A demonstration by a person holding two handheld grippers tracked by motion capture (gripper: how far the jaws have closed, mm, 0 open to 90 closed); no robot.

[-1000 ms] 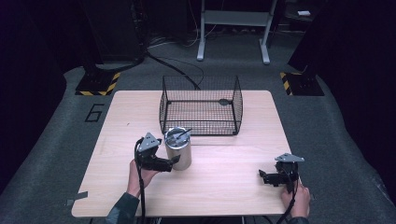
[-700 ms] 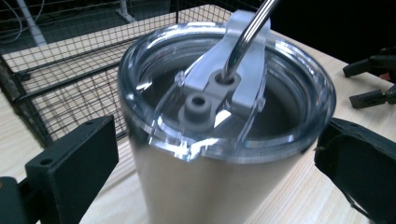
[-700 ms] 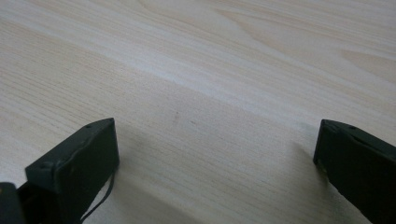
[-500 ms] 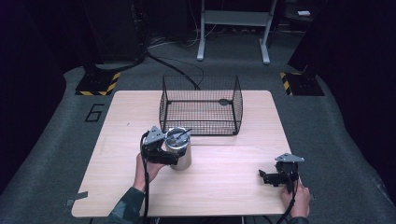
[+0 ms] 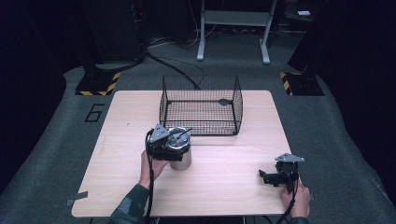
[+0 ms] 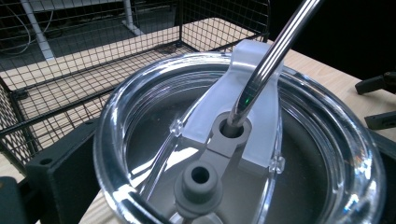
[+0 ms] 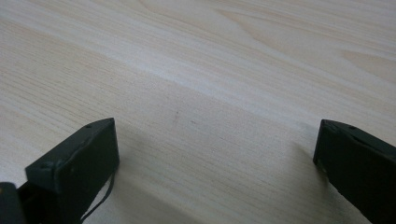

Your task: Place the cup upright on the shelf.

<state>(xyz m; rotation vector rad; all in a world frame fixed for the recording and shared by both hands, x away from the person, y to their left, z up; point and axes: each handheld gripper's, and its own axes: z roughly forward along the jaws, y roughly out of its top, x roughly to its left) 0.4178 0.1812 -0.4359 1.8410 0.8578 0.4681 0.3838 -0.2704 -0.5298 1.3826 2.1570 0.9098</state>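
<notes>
The left gripper (image 5: 169,150) is sitting at the tumbler (image 5: 180,149), its jaws standing either side of the steel body just under the lid (image 6: 238,140). Whether they are pressing on the wall or just bracketing it, I cannot tell. The tumbler is standing upright on the table (image 5: 224,177), its long axis vertical, just in front of the wire basket (image 5: 201,105). From the jaws the basket is lying straight ahead and near, so the left hand looks far the better placed to move the tumbler there.

The right gripper (image 5: 271,178) is resting well apart from it, jaws wide open over bare wood.

The left gripper view is showing the clear lid and the metal straw (image 6: 266,65) slanting through its hole. The high view is showing the tumbler's upright stance and the gap to the basket.
</notes>
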